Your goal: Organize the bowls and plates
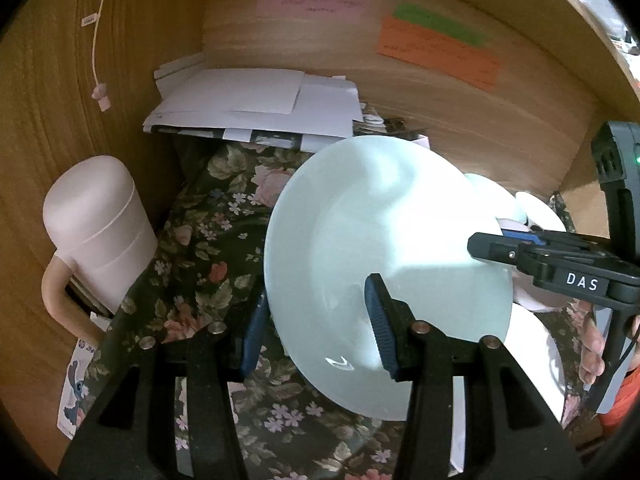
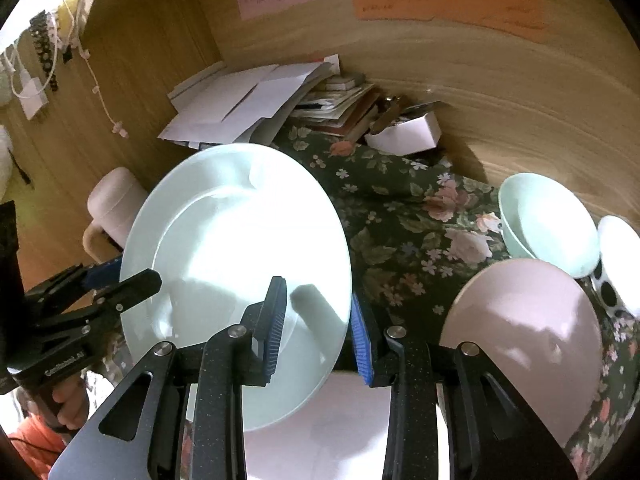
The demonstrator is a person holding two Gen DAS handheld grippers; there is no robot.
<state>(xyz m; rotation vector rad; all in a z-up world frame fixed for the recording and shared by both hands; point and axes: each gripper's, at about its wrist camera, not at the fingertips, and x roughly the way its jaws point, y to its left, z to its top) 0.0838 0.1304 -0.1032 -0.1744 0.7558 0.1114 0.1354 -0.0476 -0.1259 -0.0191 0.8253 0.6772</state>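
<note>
A large pale mint plate (image 1: 380,240) (image 2: 224,248) hangs tilted above the floral cloth, held by both grippers. My left gripper (image 1: 316,330) is shut on its left rim, one pad on the top face and the other under the edge. My right gripper (image 2: 318,334) is shut on the right rim in the same way. Each gripper shows in the other's view: the left gripper (image 2: 128,272) and the right gripper (image 1: 500,242). A white plate (image 2: 320,432) lies beneath. To the right sit a pink bowl (image 2: 520,332), a mint bowl (image 2: 548,224) and a spotted cup (image 2: 616,268).
A pink lidded jug (image 1: 96,232) stands at the left against the wooden wall. A pile of papers (image 1: 248,100) and a white box (image 2: 404,132) fill the back. The floral cloth (image 1: 200,248) covers the surface. A hand (image 1: 592,348) holds the right gripper's handle.
</note>
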